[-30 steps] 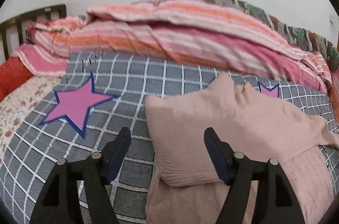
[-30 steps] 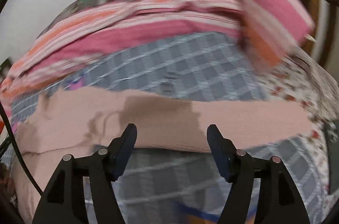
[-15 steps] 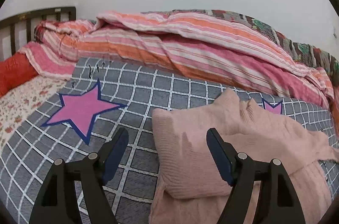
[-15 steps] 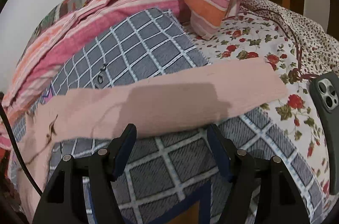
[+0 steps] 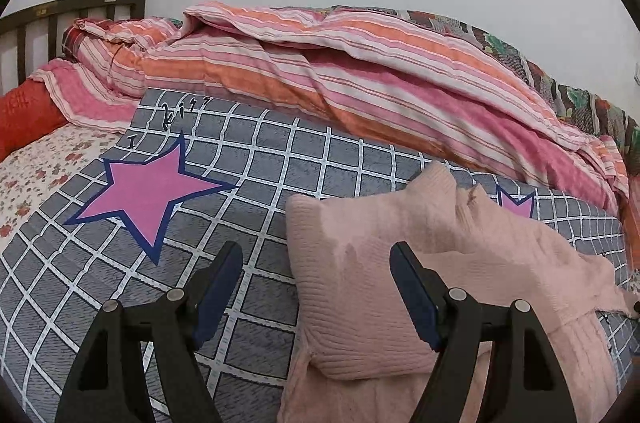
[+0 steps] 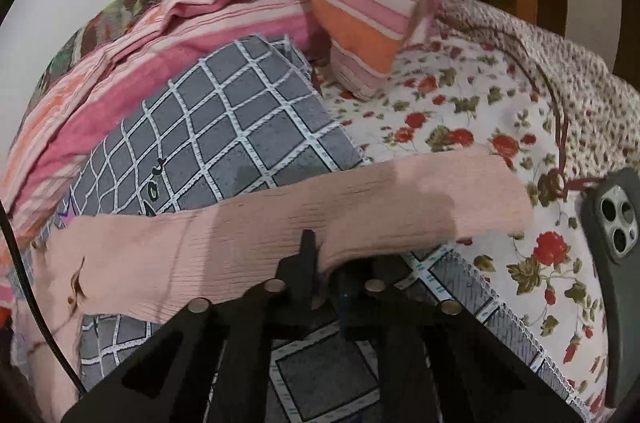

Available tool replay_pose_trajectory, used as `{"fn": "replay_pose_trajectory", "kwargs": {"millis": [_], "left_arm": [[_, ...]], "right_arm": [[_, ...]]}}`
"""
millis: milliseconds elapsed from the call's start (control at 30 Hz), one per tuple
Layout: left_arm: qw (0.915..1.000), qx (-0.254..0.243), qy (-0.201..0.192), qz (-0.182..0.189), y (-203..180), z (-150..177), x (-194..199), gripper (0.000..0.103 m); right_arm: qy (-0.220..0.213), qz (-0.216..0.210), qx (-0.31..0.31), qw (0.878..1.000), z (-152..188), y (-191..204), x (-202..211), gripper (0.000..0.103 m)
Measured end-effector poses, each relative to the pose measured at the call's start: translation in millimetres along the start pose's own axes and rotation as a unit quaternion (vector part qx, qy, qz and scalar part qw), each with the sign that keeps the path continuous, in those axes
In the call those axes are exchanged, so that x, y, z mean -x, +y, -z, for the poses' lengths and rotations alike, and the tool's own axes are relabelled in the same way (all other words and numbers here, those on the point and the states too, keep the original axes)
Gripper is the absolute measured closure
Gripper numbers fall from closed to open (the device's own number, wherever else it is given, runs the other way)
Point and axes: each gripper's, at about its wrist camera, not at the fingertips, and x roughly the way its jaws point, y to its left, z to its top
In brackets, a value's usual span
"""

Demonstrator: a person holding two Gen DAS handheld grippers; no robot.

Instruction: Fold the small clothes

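Two grippers, one pink knit garment, one bed. Left wrist view, from left to right: grey grid blanket [image 5: 280, 179] with a pink star [image 5: 148, 191] at centre left, spread flat, apparently as the folding surface; left gripper [image 5: 316, 287] at lower centre, jaws spread wide with nothing pinched, its left finger over bare blanket and its right finger over the knit, so the folded left edge of the pink sweater [image 5: 384, 283] lies between them, a placement that suits a later grab of that edge; the sweater itself fills the lower right, one sleeve already turned in over the body; the striped quilt [image 5: 360, 71] is bunched along the top, seemingly pushed back to clear room. Right wrist view, from left to right: sweater body at lower left; the other sleeve [image 6: 360, 207] stretched across the middle, its cuff reaching the floral sheet [image 6: 460, 111] at right; right gripper [image 6: 320, 263] at lower centre, jaws just closed and pressed together on the near edge of that sleeve, which buckles slightly at the grip, judged a hold for carrying the sleeve across the body; phone [image 6: 616, 227] at far right edge, clear of the work.
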Motion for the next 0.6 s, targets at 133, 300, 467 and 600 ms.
{"fn": "replay_pose_trajectory", "kwargs": {"millis": [133, 300, 467, 600], "left_arm": [[0.9999, 0.007, -0.005, 0.006, 3, -1, 4, 0.028], [0.9998, 0.016, -0.009, 0.009, 8, -2, 8, 0.028], [0.9995, 0.028, -0.011, 0.013, 18, -5, 14, 0.028], [0.999, 0.044, -0.002, 0.009, 34, -6, 17, 0.028]], "right_arm": [[-0.051, -0.004, 0.02, 0.998, 1, 11, 26, 0.098], [-0.092, -0.012, 0.04, 0.995, 5, 34, 53, 0.098], [-0.133, -0.022, 0.084, 0.987, 7, 83, 79, 0.098], [-0.15, -0.034, 0.131, 0.979, 12, 144, 94, 0.098]]}}
